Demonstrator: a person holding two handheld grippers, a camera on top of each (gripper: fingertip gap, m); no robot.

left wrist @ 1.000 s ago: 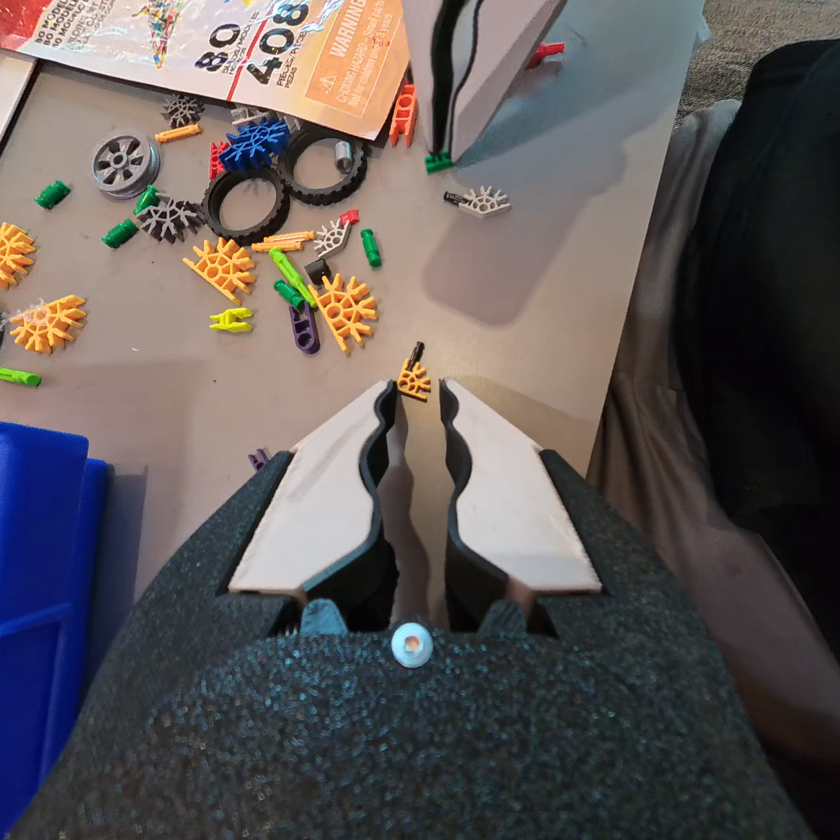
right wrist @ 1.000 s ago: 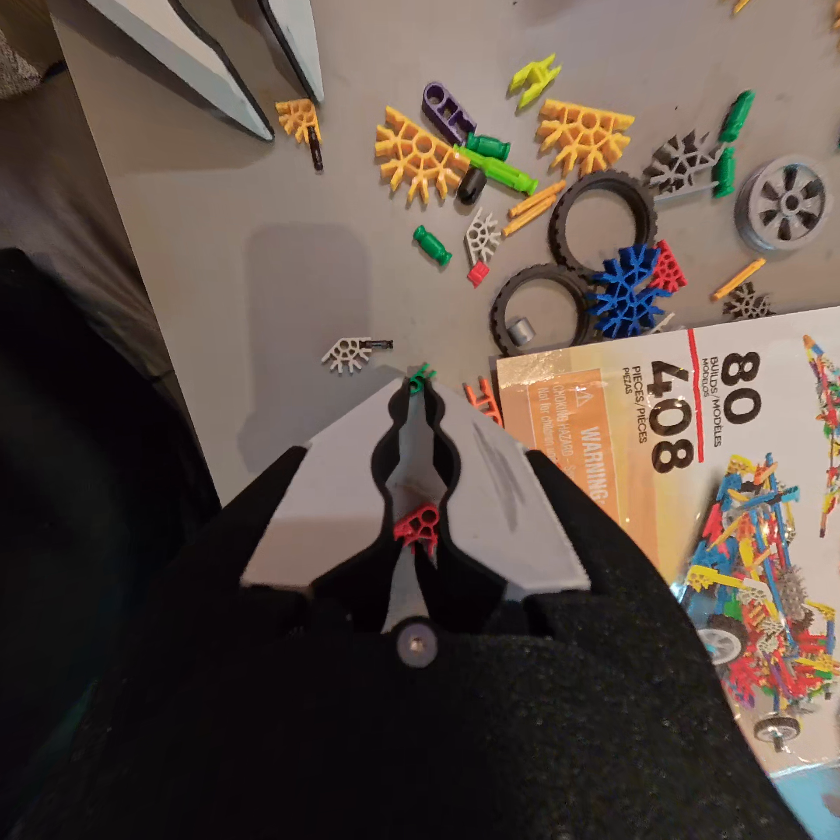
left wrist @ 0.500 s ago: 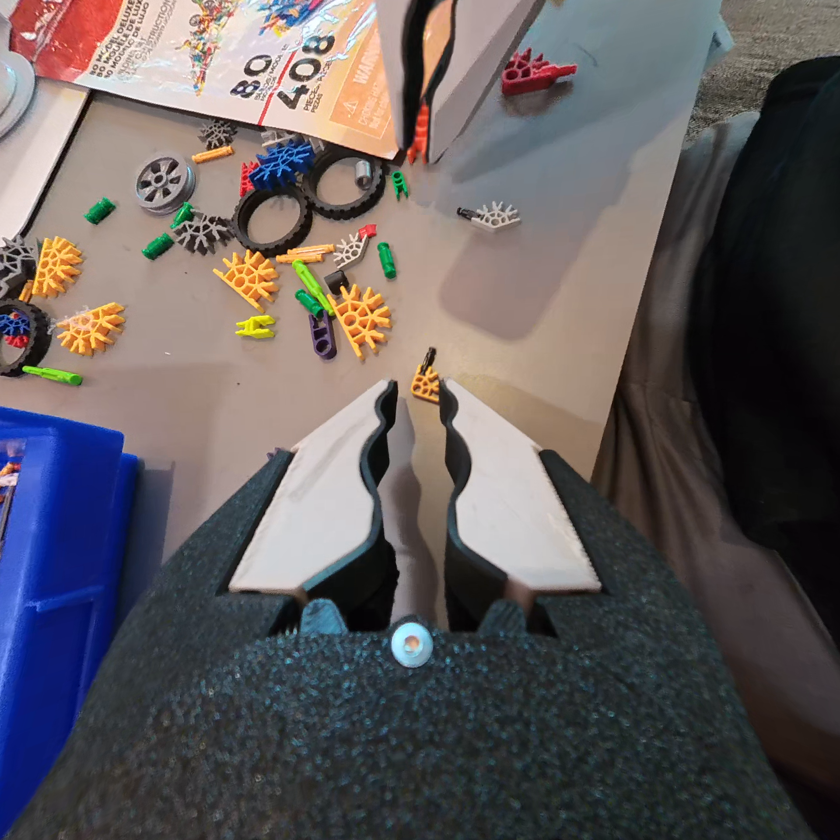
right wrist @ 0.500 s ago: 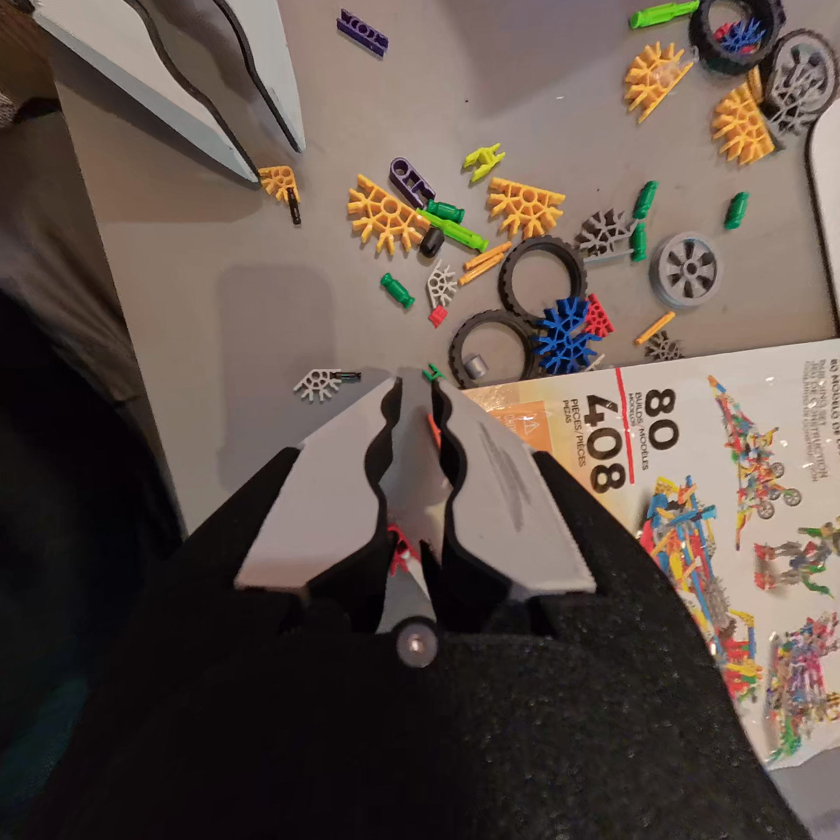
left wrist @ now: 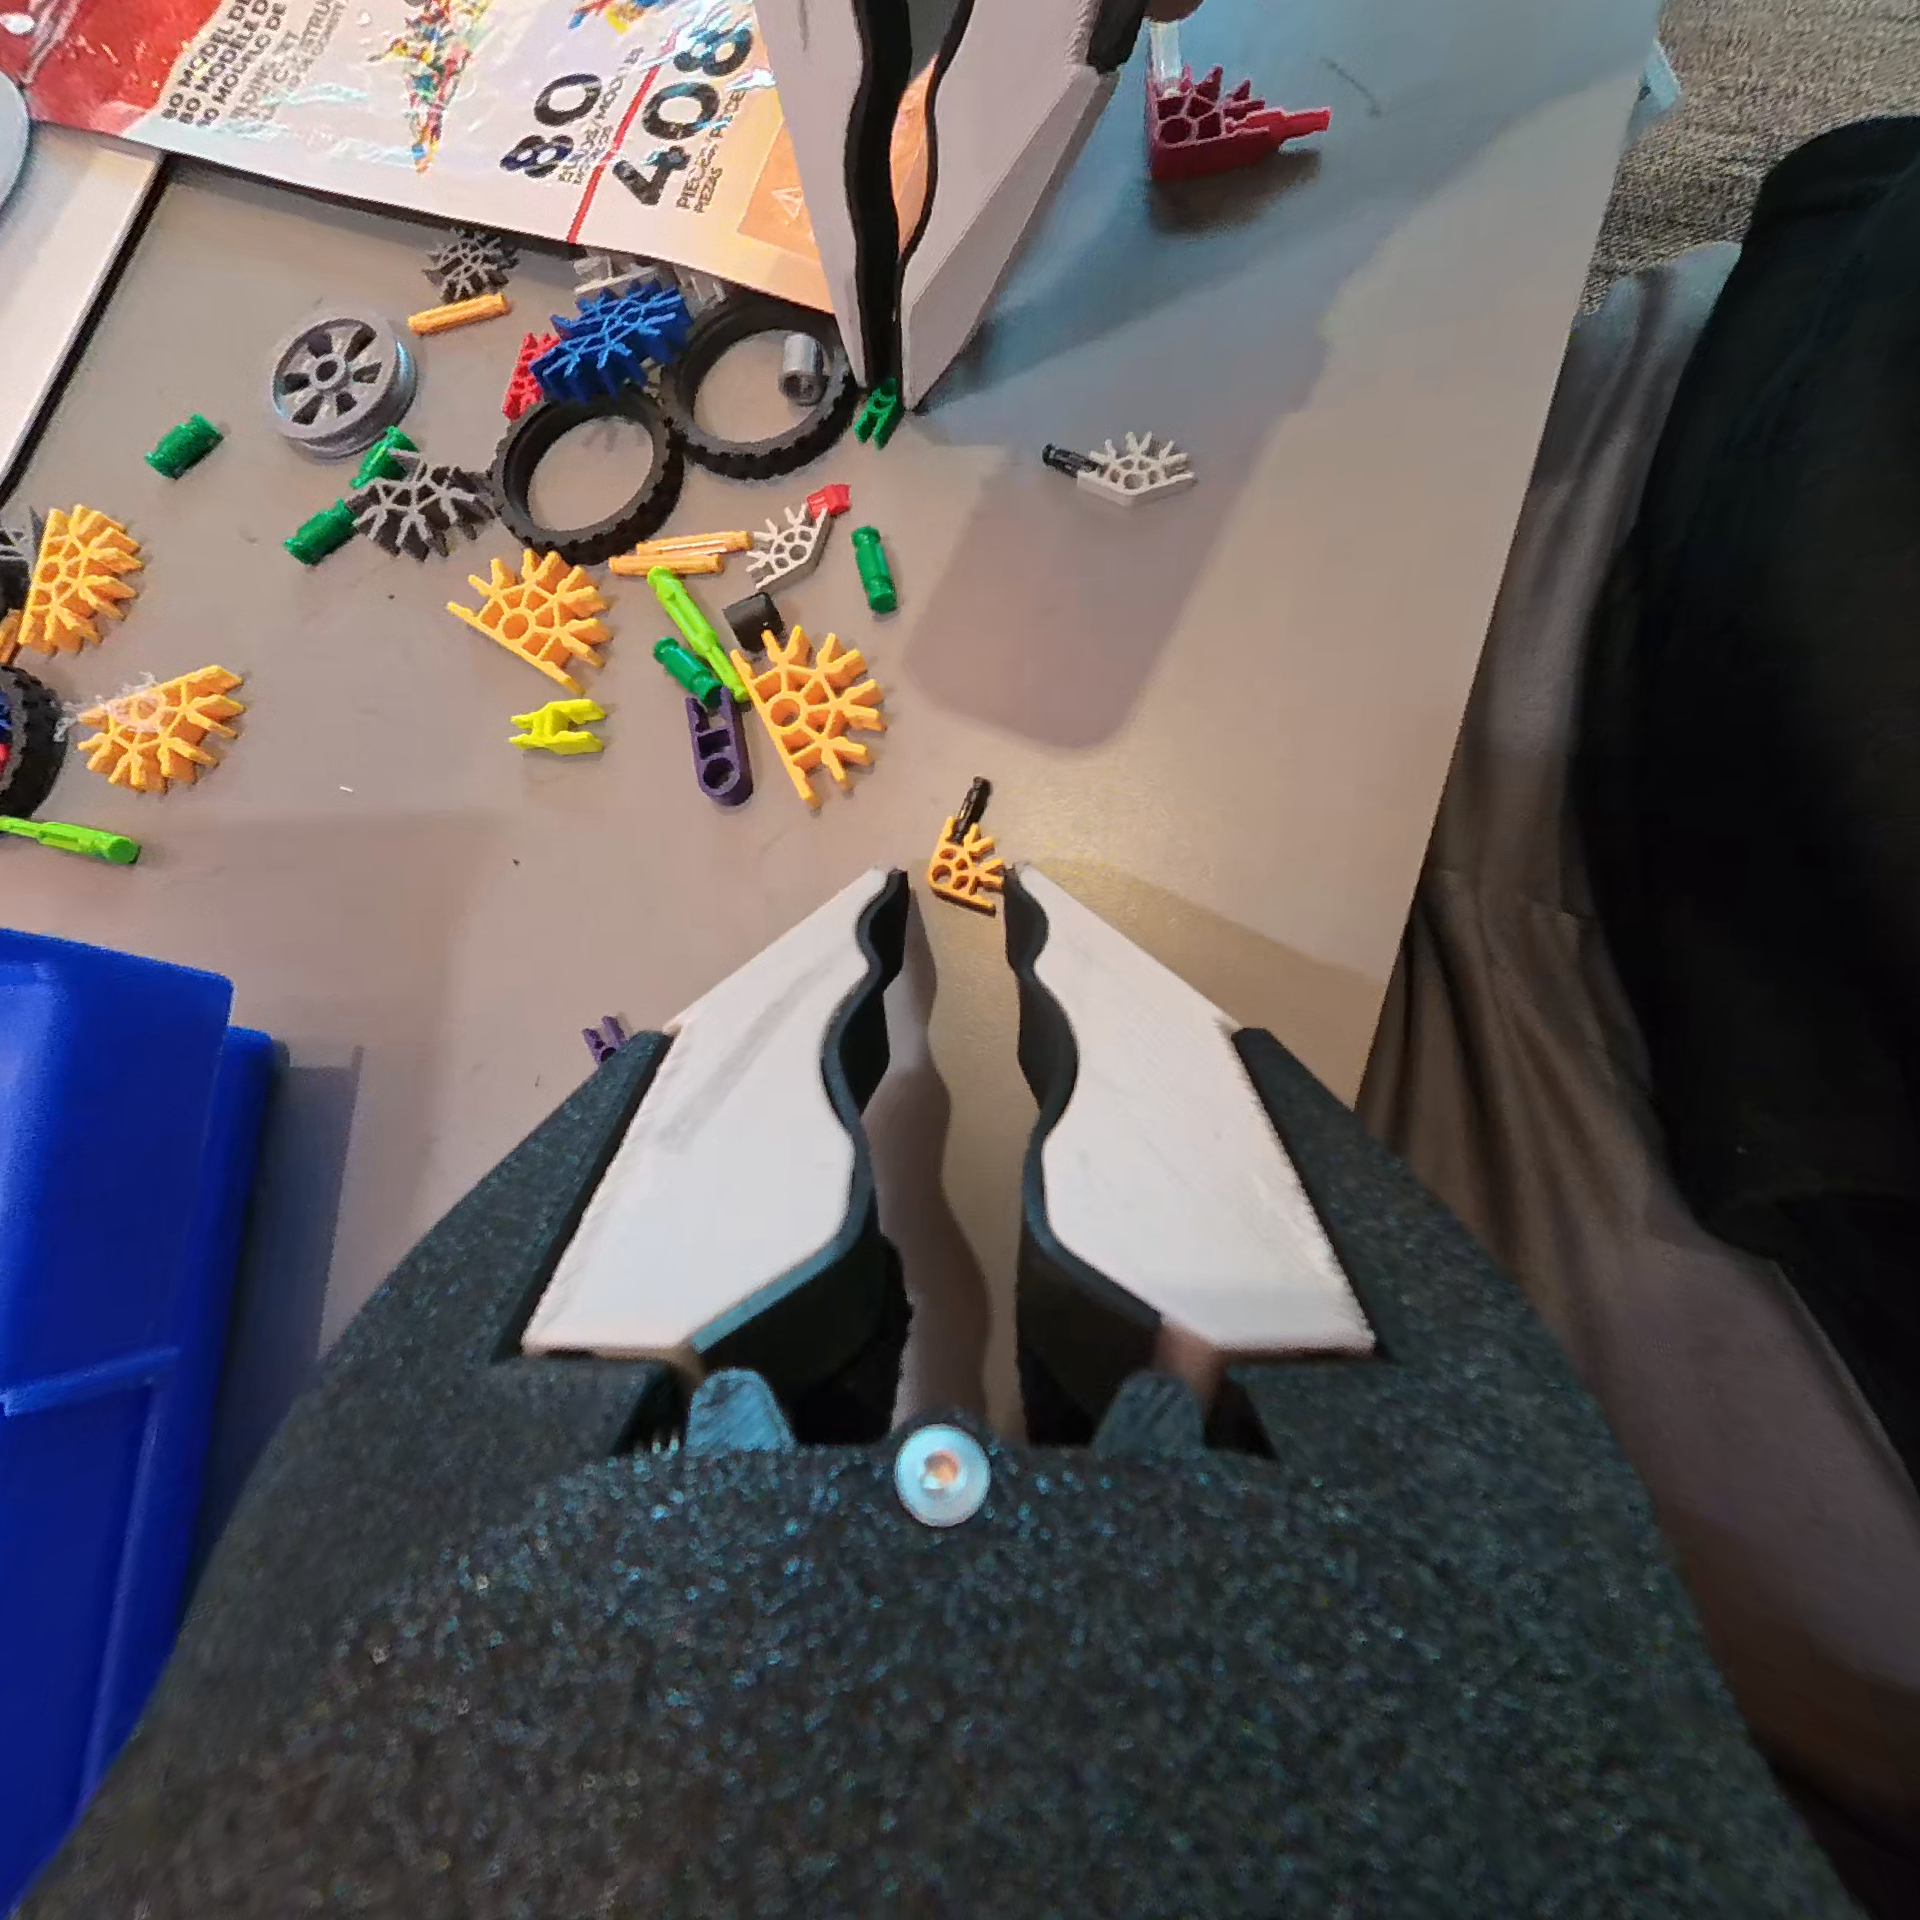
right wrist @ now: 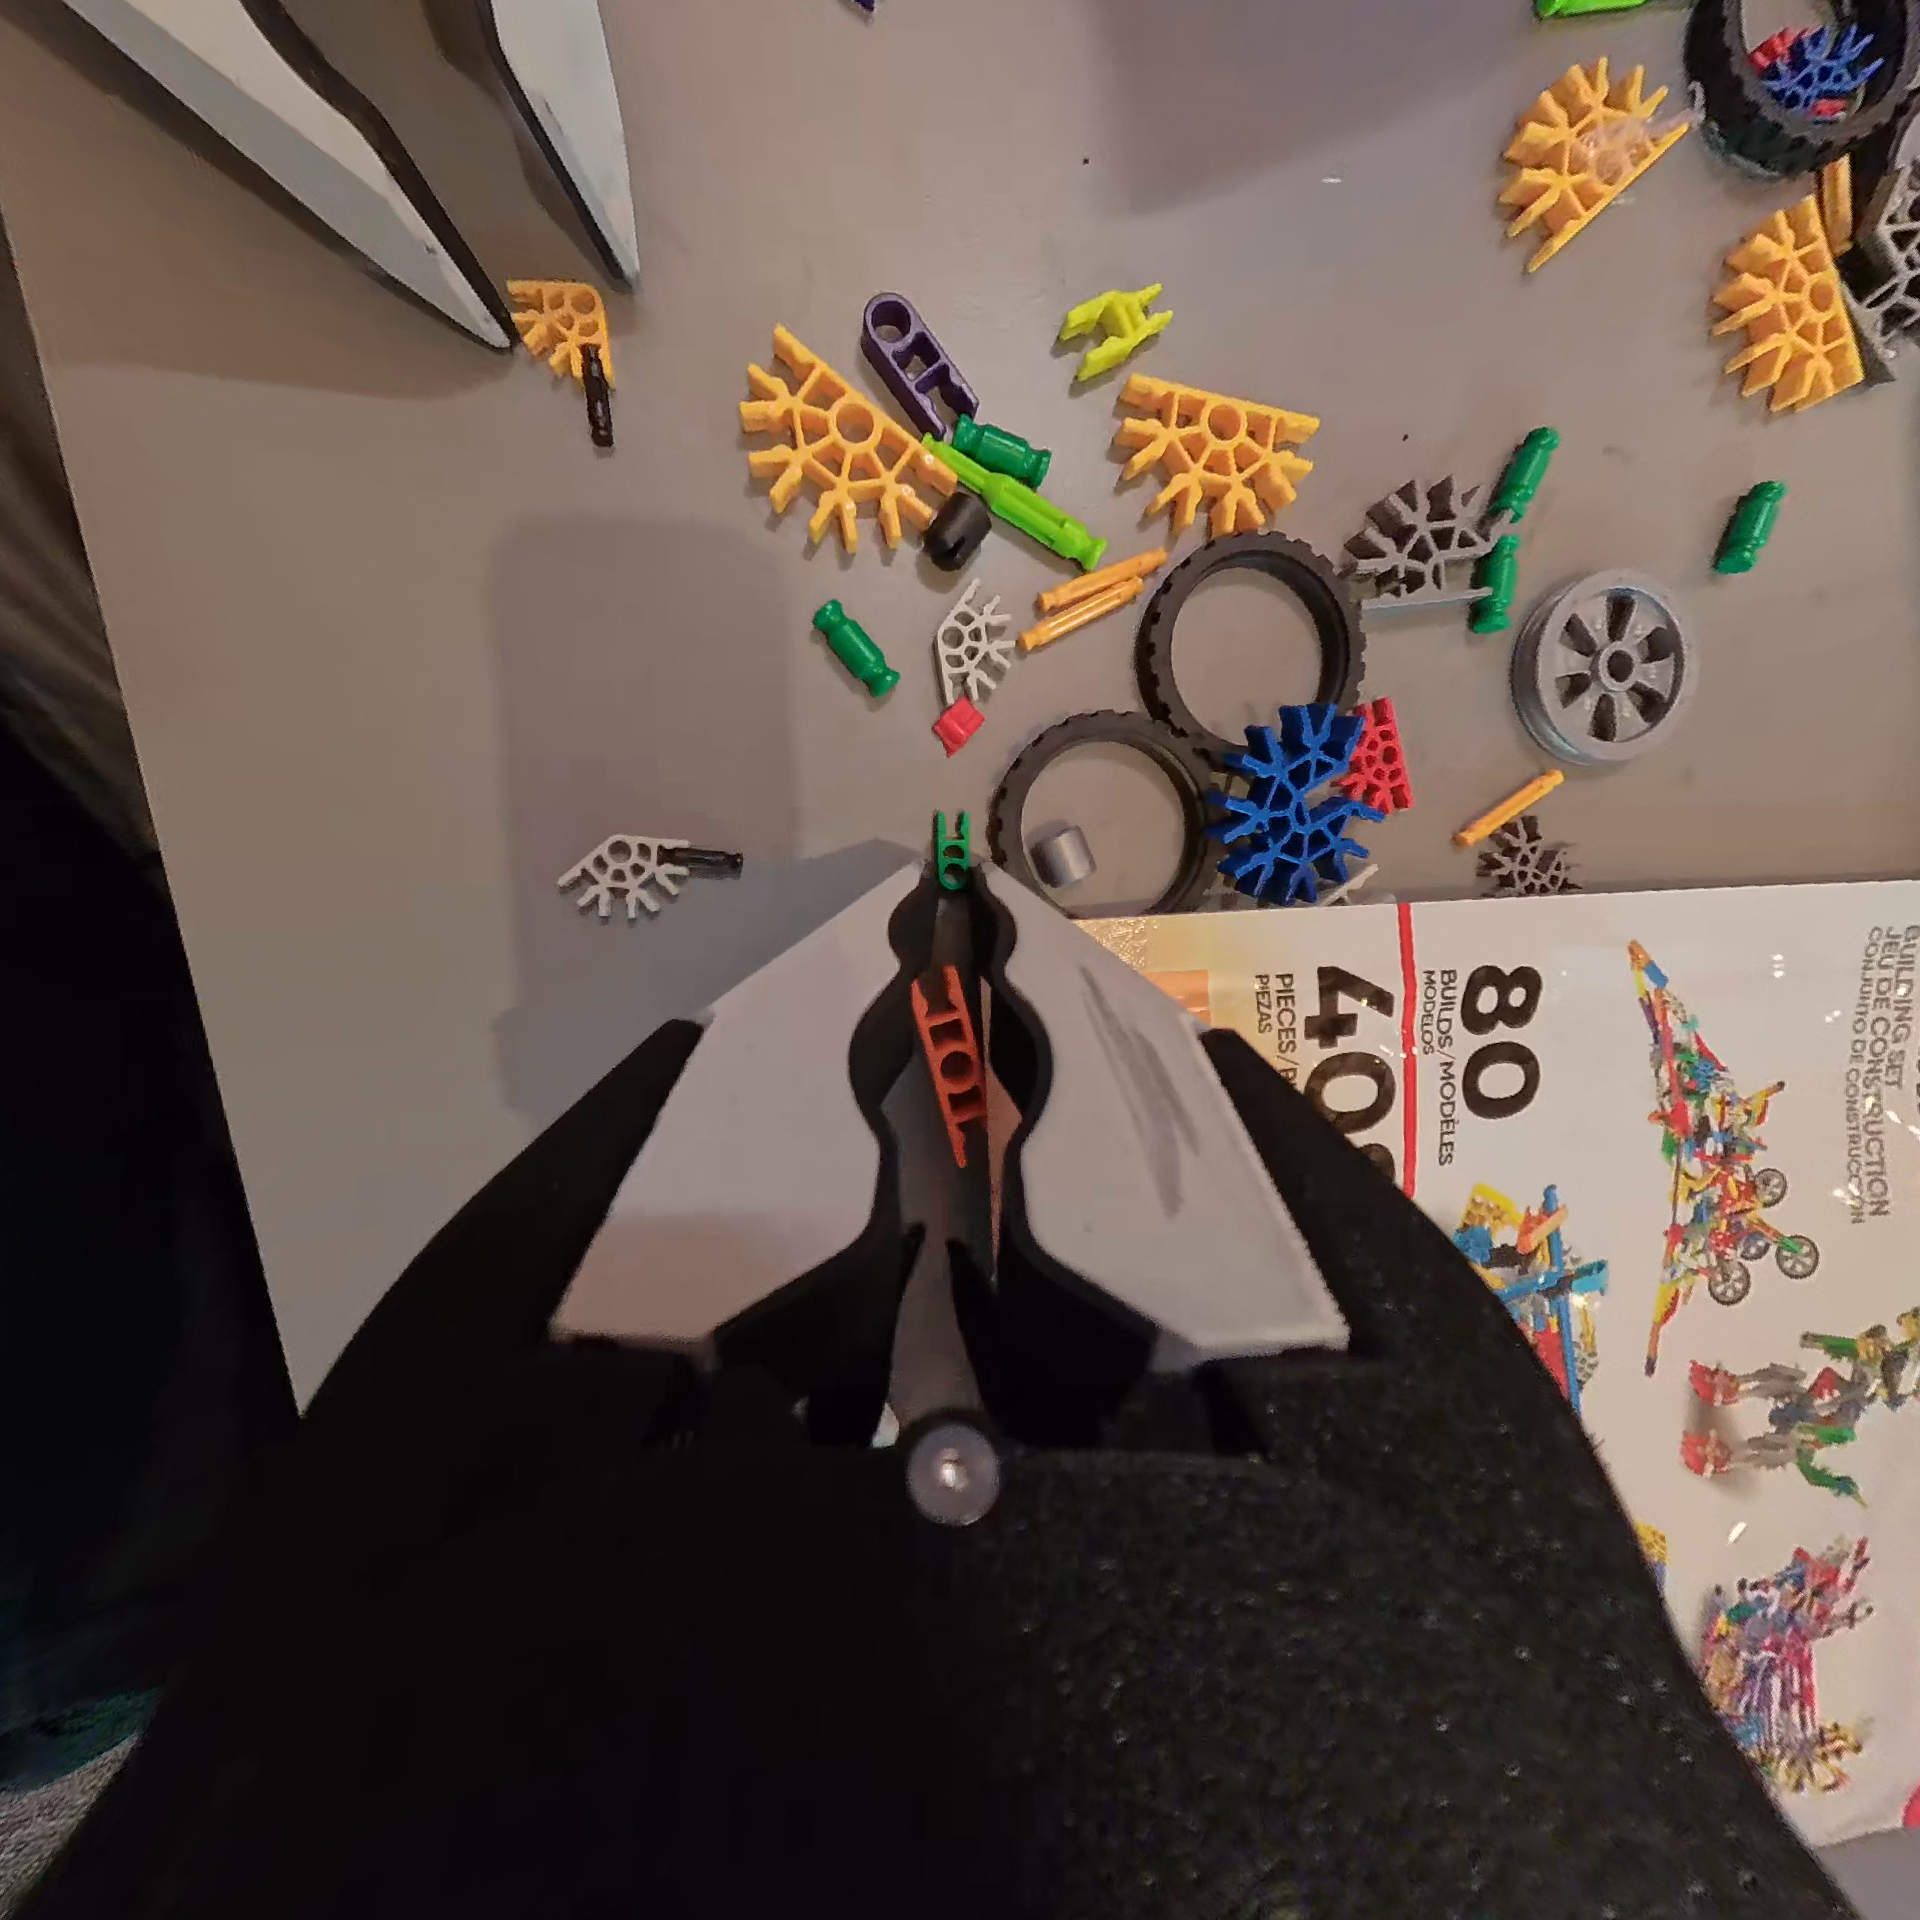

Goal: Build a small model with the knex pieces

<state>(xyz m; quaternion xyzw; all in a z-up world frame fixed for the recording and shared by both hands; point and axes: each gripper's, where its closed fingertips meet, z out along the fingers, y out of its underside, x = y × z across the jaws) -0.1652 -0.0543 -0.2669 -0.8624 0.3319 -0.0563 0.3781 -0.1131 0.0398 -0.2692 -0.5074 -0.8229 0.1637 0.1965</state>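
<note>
Right gripper (right wrist: 954,875) has its pale wedge-shaped fingers pinched tight on a tiny green plastic clip (right wrist: 951,852), tips down on the matte grey table (right wrist: 416,665) right beside a knobbly black rubber tyre (right wrist: 1101,821). An orange slotted connector (right wrist: 945,1070) sits in the wavy gap behind. Left gripper (left wrist: 956,883) is parted a bit, holding nothing, with a small fan-shaped orange connector (left wrist: 964,862) lying right at its tips. Glossy printed bag (right wrist: 1621,1195) to the side.

Left gripper (left wrist: 954,883): speckled black shell, pale grey fingers, black wavy pads, silver screw at six o'clock.
</note>
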